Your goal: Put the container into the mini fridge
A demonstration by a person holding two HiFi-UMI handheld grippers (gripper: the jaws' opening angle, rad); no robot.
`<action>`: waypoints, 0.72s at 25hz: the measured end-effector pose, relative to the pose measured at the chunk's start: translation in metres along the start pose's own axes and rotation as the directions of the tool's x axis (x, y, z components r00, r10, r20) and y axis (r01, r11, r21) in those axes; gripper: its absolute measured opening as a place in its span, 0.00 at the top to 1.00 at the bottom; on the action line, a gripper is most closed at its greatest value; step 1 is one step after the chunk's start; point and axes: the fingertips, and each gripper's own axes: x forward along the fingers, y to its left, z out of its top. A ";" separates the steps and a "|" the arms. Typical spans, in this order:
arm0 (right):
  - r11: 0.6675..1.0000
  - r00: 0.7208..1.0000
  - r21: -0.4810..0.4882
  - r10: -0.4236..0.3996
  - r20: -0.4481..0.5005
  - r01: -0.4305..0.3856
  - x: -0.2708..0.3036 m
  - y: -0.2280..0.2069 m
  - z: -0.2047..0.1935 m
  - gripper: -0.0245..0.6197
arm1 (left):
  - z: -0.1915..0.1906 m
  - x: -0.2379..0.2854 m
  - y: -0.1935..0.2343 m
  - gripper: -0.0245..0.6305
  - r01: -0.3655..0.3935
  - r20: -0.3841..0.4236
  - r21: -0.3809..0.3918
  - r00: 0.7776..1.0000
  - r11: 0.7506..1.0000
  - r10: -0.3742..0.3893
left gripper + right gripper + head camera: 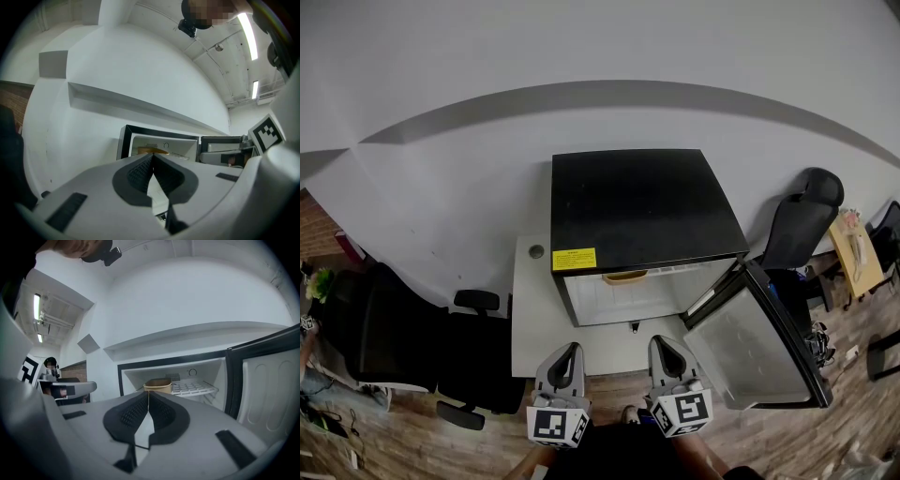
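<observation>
My left tool (571,349) and right tool (662,343) point level, both closed and empty, near the open mini fridge (637,206) on the white desk (530,323); container (625,276) inside.

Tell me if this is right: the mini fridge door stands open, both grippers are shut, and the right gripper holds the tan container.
Wrong on the last point. The container sits inside the mini fridge, not in the right gripper, whose fingers are closed on nothing; the right gripper view shows this. The door stands open and the left gripper is shut too.
</observation>
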 end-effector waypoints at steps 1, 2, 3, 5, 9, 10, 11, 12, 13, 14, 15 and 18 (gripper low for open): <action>1.000 1.000 0.000 -0.003 0.002 0.003 0.000 0.000 0.001 0.93 | 0.000 0.000 0.000 0.95 0.000 0.001 0.000 1.000 1.000 0.000; 1.000 1.000 0.000 -0.006 0.005 0.006 0.000 -0.001 0.001 0.93 | 0.000 -0.001 0.000 0.95 0.001 0.000 -0.001 1.000 1.000 -0.001; 1.000 1.000 -0.001 -0.009 0.007 0.009 -0.001 -0.001 0.002 0.93 | 0.000 -0.001 -0.001 0.95 0.001 -0.001 -0.001 1.000 1.000 -0.001; 1.000 1.000 -0.002 -0.013 0.006 0.013 -0.001 -0.001 0.002 0.93 | 0.000 -0.002 -0.001 0.95 0.001 -0.002 -0.002 1.000 1.000 -0.001; 1.000 1.000 -0.004 -0.014 0.010 0.014 0.000 -0.001 0.002 0.93 | -0.002 -0.002 0.000 0.95 0.005 0.002 -0.005 1.000 1.000 -0.005; 1.000 1.000 -0.004 -0.013 0.011 0.013 0.000 -0.001 0.002 0.93 | -0.002 -0.002 0.000 0.95 0.005 0.004 -0.006 1.000 1.000 -0.005; 1.000 1.000 -0.003 -0.012 0.011 0.012 0.000 -0.001 0.002 0.93 | -0.002 -0.002 0.000 0.95 0.004 0.003 -0.005 1.000 1.000 -0.004; 1.000 1.000 -0.003 -0.012 0.011 0.012 0.000 -0.001 0.002 0.93 | -0.001 -0.002 0.000 0.95 0.003 0.000 -0.003 1.000 1.000 -0.003; 1.000 1.000 -0.003 -0.013 0.010 0.013 0.000 -0.001 0.002 0.93 | -0.001 -0.002 -0.001 0.95 0.002 -0.002 -0.002 1.000 1.000 -0.002; 1.000 1.000 -0.004 -0.013 0.010 0.014 0.000 -0.001 0.002 0.93 | 0.000 -0.002 -0.001 0.95 0.002 -0.002 -0.002 1.000 1.000 -0.002; 1.000 1.000 -0.004 -0.014 0.010 0.014 0.000 -0.001 0.002 0.93 | 0.000 -0.002 -0.001 0.95 0.002 -0.001 -0.002 1.000 1.000 -0.002; 1.000 1.000 0.007 -0.010 0.014 0.010 -0.001 0.000 0.002 0.93 | 0.001 -0.002 -0.001 0.95 0.004 0.004 -0.001 1.000 1.000 -0.004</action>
